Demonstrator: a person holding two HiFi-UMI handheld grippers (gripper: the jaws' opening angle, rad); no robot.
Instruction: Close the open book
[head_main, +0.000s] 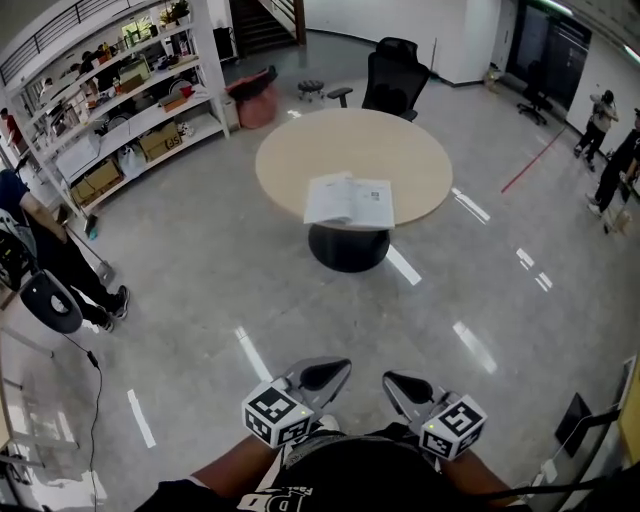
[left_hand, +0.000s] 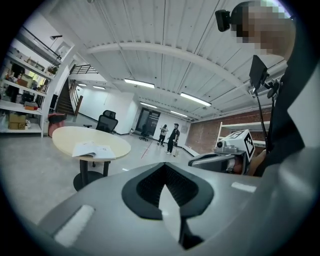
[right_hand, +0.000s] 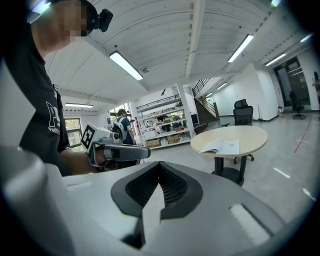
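Two shut grippers, one book well ahead

Both the left gripper (head_main: 325, 375) and the right gripper (head_main: 405, 385) have their fingers pressed together with nothing between them, well short of the round counter (head_main: 300, 150). The open book (head_main: 349, 201) lies pages-up at the counter's near edge (right at the rim, it seems). My worry is that shut fingers prodding loose pages could crease them or push the book off that edge. Only floor (head_main: 300, 300) lies on the near side of the counter. An office chair (head_main: 395, 75) and a stool (head_main: 311, 88) stand behind the counter. Shelving (head_main: 120, 90) and a person (head_main: 60, 255) are well to its left, none of them blocking the way.
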